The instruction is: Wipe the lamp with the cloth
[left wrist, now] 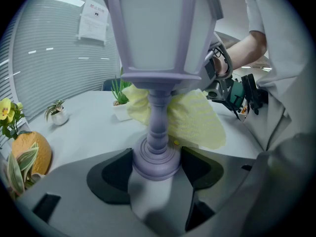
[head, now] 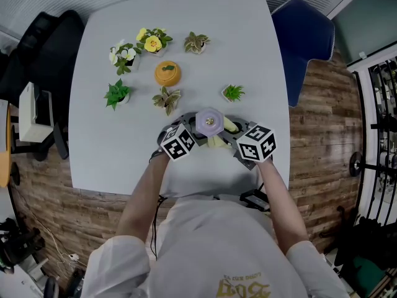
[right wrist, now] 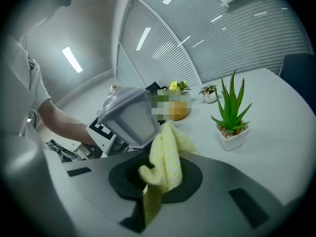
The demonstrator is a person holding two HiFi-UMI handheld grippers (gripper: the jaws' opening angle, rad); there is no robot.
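Note:
A lilac lantern-shaped lamp [head: 209,121] stands upright near the table's front edge. In the left gripper view its round base [left wrist: 155,163] sits between the two dark pads, and my left gripper [left wrist: 156,171] is shut on it. The shade [left wrist: 163,28] rises above. A yellow cloth [right wrist: 167,158] is pinched in my right gripper [right wrist: 159,180], which is shut on it. The cloth's free end lies against the lamp [right wrist: 129,115] just under the shade. From the left gripper view the cloth [left wrist: 195,118] hangs behind the stem. Seen from the head, both grippers, left [head: 180,141] and right [head: 253,145], flank the lamp.
Several small potted plants stand farther back on the white table [head: 111,160], with an orange pumpkin-shaped pot [head: 167,73] among them. An aloe pot [right wrist: 231,116] is close on the right. A blue chair [head: 304,36] stands at the table's right side.

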